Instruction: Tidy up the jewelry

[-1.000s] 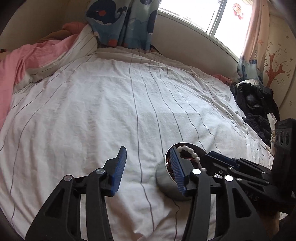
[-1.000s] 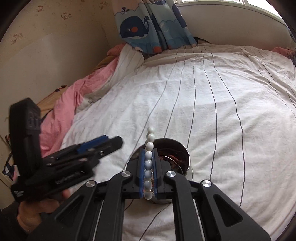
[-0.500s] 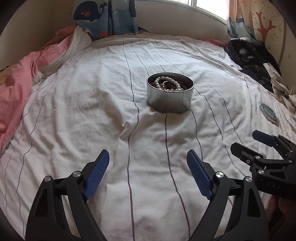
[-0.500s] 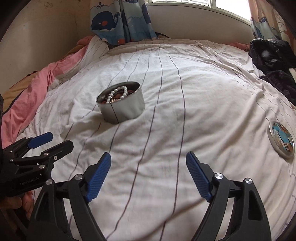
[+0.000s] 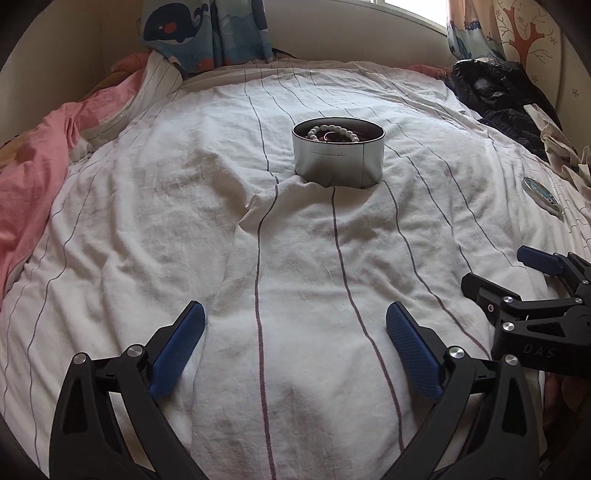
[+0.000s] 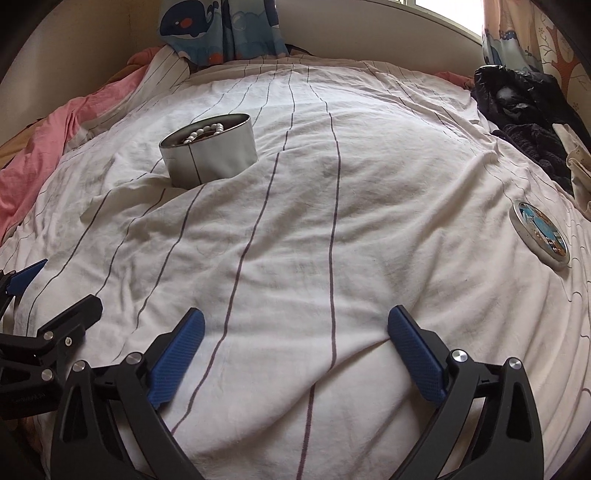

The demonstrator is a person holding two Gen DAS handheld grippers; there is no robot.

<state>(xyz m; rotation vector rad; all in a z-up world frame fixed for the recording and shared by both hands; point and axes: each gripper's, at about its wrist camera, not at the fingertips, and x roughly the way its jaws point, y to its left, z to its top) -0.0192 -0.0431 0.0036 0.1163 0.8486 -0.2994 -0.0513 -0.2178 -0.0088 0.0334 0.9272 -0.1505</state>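
A white striped bedsheet (image 5: 155,229) covered the bed and lay under both tools, rumpled into a fold just ahead of the left gripper (image 5: 295,336). A pink quilt (image 5: 33,166) was bunched far off to that gripper's left, and a heap of dark clothing (image 6: 517,99) sat far ahead and to the right of the right gripper (image 6: 295,336). A whale-print curtain (image 5: 199,29) hung beyond the far edge of the bed.

The left gripper was held low over the sheet with its blue pads spread wide, nothing between them. The right gripper, just beside it, was likewise spread wide and empty (each tool showed at the edge of the other's camera).

The round metal tin (image 5: 338,158) stood upright on the sheet, straight ahead of the left gripper and well apart from it; from the right gripper it lay ahead and to the left (image 6: 210,155). Its lid (image 6: 539,232), with a blue picture on top, lay flat on the sheet ahead and to the right of the right gripper, well apart from the tin.

A white bead bracelet (image 5: 334,131) rested inside the tin on darker jewelry, too small to make out.
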